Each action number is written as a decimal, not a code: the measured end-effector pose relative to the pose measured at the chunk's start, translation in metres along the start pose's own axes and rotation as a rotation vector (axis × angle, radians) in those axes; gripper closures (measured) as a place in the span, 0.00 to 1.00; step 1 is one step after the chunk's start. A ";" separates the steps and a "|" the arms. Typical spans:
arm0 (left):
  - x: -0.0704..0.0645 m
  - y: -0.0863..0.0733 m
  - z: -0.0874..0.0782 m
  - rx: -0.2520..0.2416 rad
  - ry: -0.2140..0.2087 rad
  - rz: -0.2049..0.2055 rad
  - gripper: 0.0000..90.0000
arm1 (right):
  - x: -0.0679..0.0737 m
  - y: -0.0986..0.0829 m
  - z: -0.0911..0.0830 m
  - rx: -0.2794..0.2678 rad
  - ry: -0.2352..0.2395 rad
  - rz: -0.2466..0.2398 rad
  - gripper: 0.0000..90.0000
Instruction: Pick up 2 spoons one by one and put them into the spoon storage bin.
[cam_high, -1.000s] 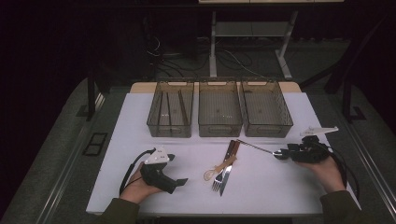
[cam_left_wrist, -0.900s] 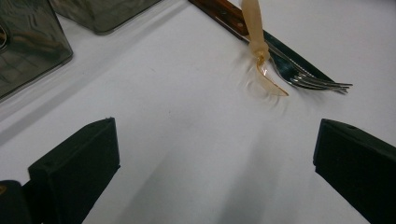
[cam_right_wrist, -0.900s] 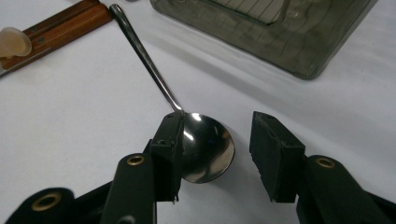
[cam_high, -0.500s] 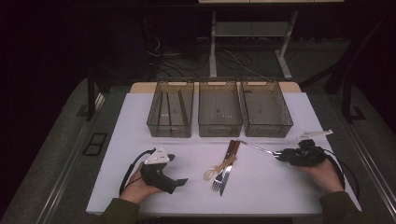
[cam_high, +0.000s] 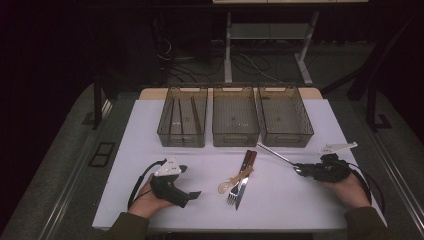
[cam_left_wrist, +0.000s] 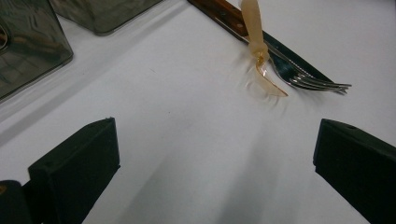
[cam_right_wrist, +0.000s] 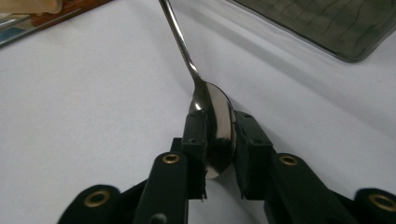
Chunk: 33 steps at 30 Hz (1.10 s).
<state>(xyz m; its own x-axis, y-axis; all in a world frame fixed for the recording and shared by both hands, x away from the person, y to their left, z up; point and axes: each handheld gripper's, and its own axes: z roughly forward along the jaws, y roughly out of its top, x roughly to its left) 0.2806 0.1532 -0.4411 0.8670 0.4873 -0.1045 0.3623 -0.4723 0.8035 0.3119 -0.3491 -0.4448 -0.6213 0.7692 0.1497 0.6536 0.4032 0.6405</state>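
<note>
My right gripper (cam_high: 306, 171) is shut on the bowl of a metal spoon (cam_high: 277, 156) at the table's right. The spoon's handle points up-left toward the right bin (cam_high: 285, 119). In the right gripper view the jaws (cam_right_wrist: 218, 128) pinch the spoon bowl edge-on, and the spoon's handle (cam_right_wrist: 180, 39) runs away low over the white table. My left gripper (cam_high: 194, 195) rests open at the front left. In the left gripper view its jaws (cam_left_wrist: 217, 144) stand wide apart over bare table. Beyond them lie an amber plastic spoon (cam_left_wrist: 259, 51), a fork (cam_left_wrist: 308, 81) and a wooden-handled knife (cam_left_wrist: 224, 14).
Three clear smoky bins stand in a row at the back: left (cam_high: 182, 119) with dividers, middle (cam_high: 235, 119), and the right one. The knife (cam_high: 245, 172), fork (cam_high: 231, 196) and plastic spoon (cam_high: 231, 183) lie together mid-table. The table's front edge (cam_high: 240, 227) is near both hands.
My right gripper has come slightly down and toward the person with the metal spoon still in its jaws. The left gripper has stayed put.
</note>
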 end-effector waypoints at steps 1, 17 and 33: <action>0.000 0.000 0.000 0.000 0.000 0.000 0.00 | 0.000 -0.001 -0.001 -0.006 0.003 -0.004 0.86; -0.001 0.000 0.000 -0.006 0.001 -0.005 0.00 | 0.007 -0.001 0.002 0.023 0.044 -0.035 0.95; -0.001 0.000 0.000 0.000 0.000 0.001 0.00 | 0.005 0.000 -0.006 -0.048 0.049 0.002 0.96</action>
<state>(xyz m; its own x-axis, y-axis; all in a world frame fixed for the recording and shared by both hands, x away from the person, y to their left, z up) 0.2799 0.1523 -0.4412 0.8675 0.4866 -0.1036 0.3611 -0.4726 0.8039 0.3066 -0.3483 -0.4392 -0.6414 0.7442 0.1865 0.6337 0.3769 0.6756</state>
